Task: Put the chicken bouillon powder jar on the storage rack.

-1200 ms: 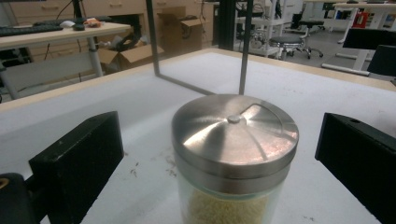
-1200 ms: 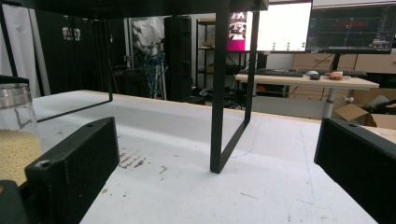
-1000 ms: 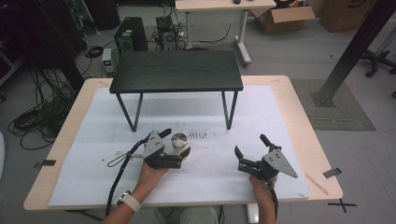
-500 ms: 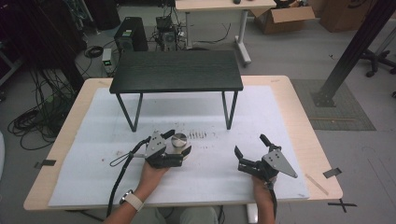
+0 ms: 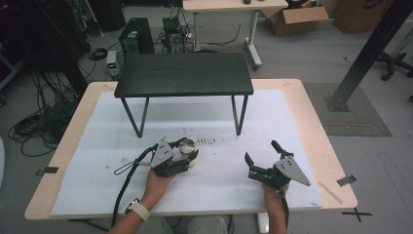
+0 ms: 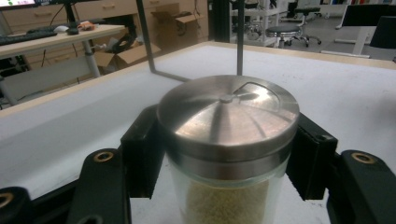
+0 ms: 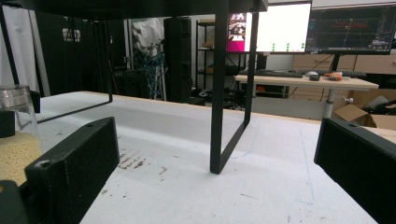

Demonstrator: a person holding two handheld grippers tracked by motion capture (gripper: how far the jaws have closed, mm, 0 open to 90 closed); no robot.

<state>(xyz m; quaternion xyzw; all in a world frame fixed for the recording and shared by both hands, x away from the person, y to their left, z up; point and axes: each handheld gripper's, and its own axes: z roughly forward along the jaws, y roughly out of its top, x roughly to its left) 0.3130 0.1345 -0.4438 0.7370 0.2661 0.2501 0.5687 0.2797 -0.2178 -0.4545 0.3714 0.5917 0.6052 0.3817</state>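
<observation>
Standing on the white mat [image 5: 292,122] just in front of the black shelf [image 5: 185,73], the glass jar [image 6: 229,186] sat clamped in the left gripper [image 5: 187,155], whose jaws had just been closing on it; the right gripper [image 5: 262,155] rested well apart, jaws spread and empty.

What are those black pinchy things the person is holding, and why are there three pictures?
They are claws, one in each hand. One picture looks down from above the table; the other two come from small cameras riding on each claw. The left claw has just been closing, and its pads now press on a glass jar with a shiny metal lid and pale grains inside. The right claw is open and holds nothing. A small black stand sits on the white table cover.
</observation>
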